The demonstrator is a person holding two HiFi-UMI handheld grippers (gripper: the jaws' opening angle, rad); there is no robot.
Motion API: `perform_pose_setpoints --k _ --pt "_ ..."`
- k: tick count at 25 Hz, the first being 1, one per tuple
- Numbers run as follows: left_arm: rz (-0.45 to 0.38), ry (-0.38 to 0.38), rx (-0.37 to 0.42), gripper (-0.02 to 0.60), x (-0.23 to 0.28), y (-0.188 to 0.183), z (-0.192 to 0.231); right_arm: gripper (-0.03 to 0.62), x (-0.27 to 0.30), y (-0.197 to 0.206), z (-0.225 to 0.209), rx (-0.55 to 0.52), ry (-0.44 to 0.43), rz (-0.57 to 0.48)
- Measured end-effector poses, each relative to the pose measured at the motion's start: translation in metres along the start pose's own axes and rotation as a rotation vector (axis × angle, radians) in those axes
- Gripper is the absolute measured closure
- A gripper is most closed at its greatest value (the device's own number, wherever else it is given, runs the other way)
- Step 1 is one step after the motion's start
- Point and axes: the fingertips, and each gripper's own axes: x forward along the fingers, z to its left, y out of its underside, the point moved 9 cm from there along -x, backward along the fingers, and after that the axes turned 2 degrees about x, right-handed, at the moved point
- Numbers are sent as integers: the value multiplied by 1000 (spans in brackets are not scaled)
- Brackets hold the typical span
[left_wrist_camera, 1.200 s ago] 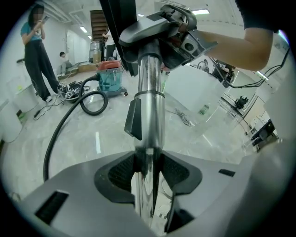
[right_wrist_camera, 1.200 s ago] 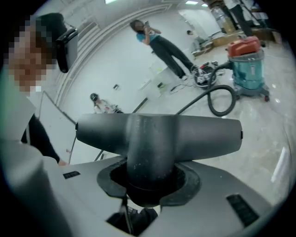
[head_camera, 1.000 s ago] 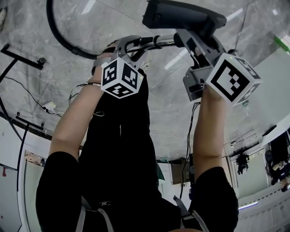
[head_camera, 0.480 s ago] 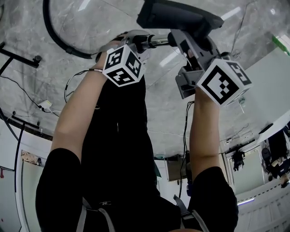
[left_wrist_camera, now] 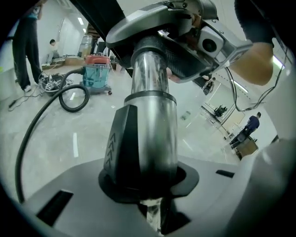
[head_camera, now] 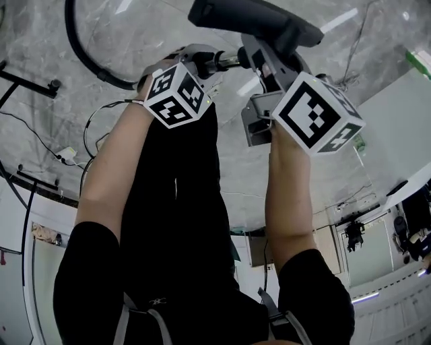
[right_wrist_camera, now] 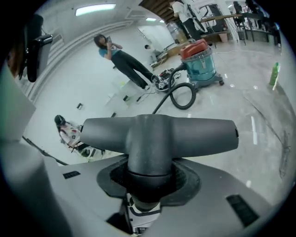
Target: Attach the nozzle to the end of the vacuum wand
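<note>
In the head view my left gripper [head_camera: 205, 60] is shut on the chrome vacuum wand [head_camera: 227, 61]. Its jaws have just been closing, with the wand between them. The left gripper view has the shiny tube [left_wrist_camera: 152, 134] and its black arrow-marked collar [left_wrist_camera: 118, 148] rising out of that gripper [left_wrist_camera: 148, 183]. The tube's far end runs into a dark ribbed neck [left_wrist_camera: 155, 48] by the right gripper; I cannot tell how far it sits in. My right gripper [head_camera: 266, 50] is shut on the dark T-shaped nozzle [head_camera: 249, 19]. The nozzle [right_wrist_camera: 157, 132] stands up between the jaws of that gripper [right_wrist_camera: 148, 183].
A black hose [head_camera: 84, 50] curves over the marble floor to a red and teal vacuum canister [right_wrist_camera: 200, 60] [left_wrist_camera: 96, 71]. A person [right_wrist_camera: 125, 62] stands near it and another [left_wrist_camera: 252, 125] is further off. Cables [head_camera: 64, 158] lie at the left, a green bottle [right_wrist_camera: 274, 74] at the right.
Both grippers have shifted left in the head view, carrying the nozzle and wand with them. The left cube has turned slightly.
</note>
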Motion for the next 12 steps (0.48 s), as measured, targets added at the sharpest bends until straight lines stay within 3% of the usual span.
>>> perform_pose_setpoints --k 2,5,7,9,12 --pt "-6 56 -4 459 -2 -3 -1 431 -2 -1 -1 -50 -99 -9" --pt "-9 180 -6 459 -8 -1 -7 431 -3 7 -4 -248 -468 0" --pt "2 228 -12 459 -12 6 -13 431 -1 15 -7 -305 -597 35" --pt "12 218 -28 459 -12 10 -14 431 2 20 -8 -260 -559 11" --pt "15 181 -41 459 -7 13 -16 431 0 30 -9 -145 -356 -86"
